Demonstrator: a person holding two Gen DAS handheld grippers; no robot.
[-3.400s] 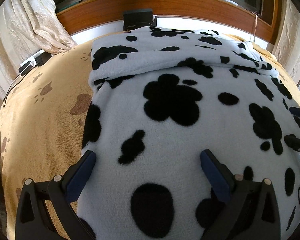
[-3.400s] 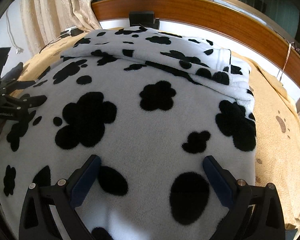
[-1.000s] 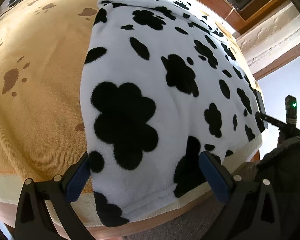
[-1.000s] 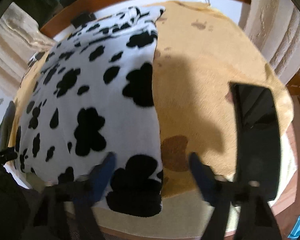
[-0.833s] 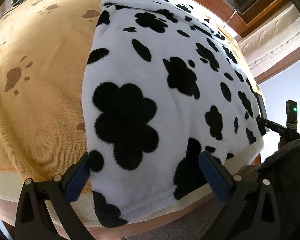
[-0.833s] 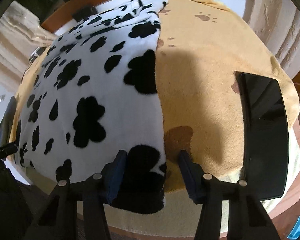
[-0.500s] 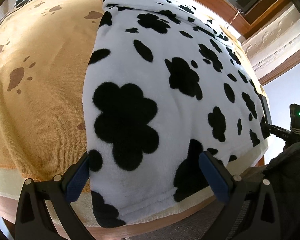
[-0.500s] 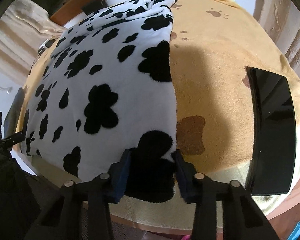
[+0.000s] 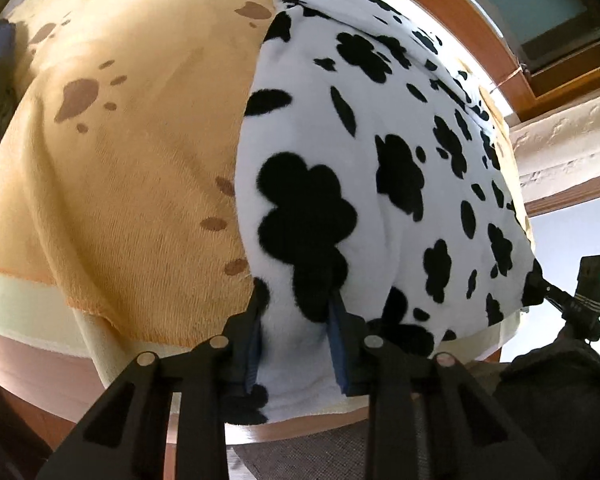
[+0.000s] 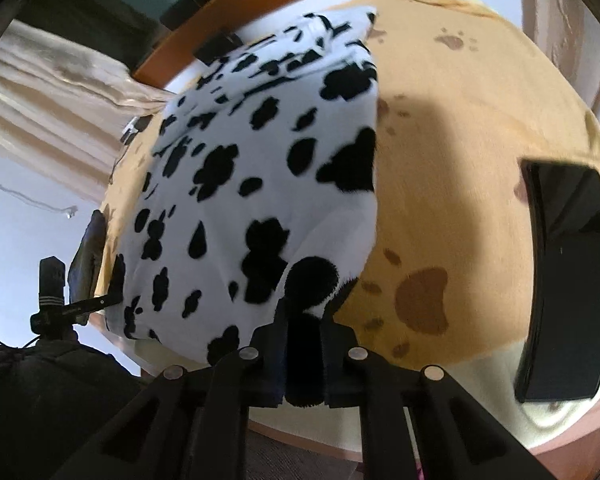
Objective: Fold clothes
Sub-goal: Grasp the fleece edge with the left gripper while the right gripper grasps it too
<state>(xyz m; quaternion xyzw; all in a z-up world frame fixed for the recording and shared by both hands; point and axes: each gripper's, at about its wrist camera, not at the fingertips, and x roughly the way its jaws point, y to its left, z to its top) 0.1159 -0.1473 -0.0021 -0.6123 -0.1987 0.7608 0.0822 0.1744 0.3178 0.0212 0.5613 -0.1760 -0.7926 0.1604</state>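
A white fleece garment with black cow spots (image 9: 380, 168) lies spread over a tan bed cover, its near hem hanging at the bed's front edge. My left gripper (image 9: 296, 320) is shut on the garment's near left corner, with fleece bunched between the blue pads. The garment also shows in the right wrist view (image 10: 260, 184). My right gripper (image 10: 304, 320) is shut on its near right corner, pinching a black patch. The far end of the garment is folded over near the wooden headboard.
The tan bed cover with brown paw prints (image 9: 132, 128) lies under the garment. A black tablet (image 10: 564, 272) lies on the cover at the right. A wooden headboard (image 9: 472, 16) and curtains (image 10: 60, 96) stand behind. The right gripper's handle (image 9: 580, 300) shows at the bed's right corner.
Both grippers moved down to the garment's near hem and closed on its two corners; the fleece now bunches up between the pads.
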